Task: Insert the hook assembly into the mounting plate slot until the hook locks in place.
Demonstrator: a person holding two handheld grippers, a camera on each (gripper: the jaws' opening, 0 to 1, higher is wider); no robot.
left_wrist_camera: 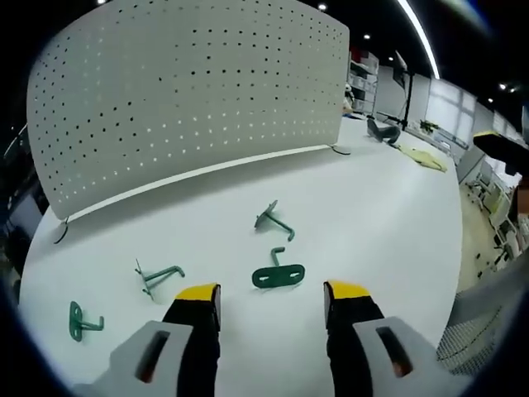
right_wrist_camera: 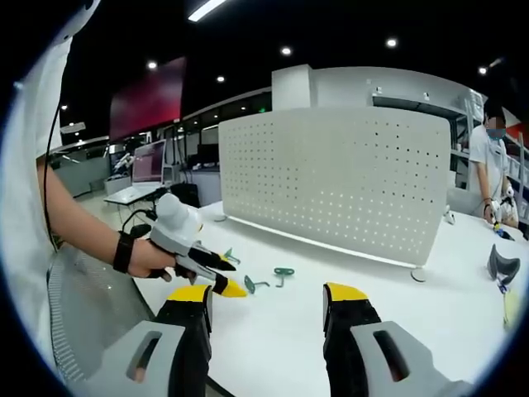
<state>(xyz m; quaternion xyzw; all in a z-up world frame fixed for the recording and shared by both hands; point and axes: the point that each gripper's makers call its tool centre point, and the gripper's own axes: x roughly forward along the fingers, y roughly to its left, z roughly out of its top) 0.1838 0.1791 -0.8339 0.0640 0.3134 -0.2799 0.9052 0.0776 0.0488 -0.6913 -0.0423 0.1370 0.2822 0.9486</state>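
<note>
We list: pegboard panel upright on tabletop; four green hooks ahead of left gripper, jaws apart, empty; right gripper likewise.

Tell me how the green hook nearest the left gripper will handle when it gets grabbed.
The hook looks like thin bent metal, so probably stiff and light. Its flat oval plate lies on the smooth white table, so it may slide rather than roll when nudged. The upright prong gives the open left gripper something to pinch, though it is narrow and might twist.

4 green hooks lie loose on white table | perforated white mounting plate stands upright behind
</note>
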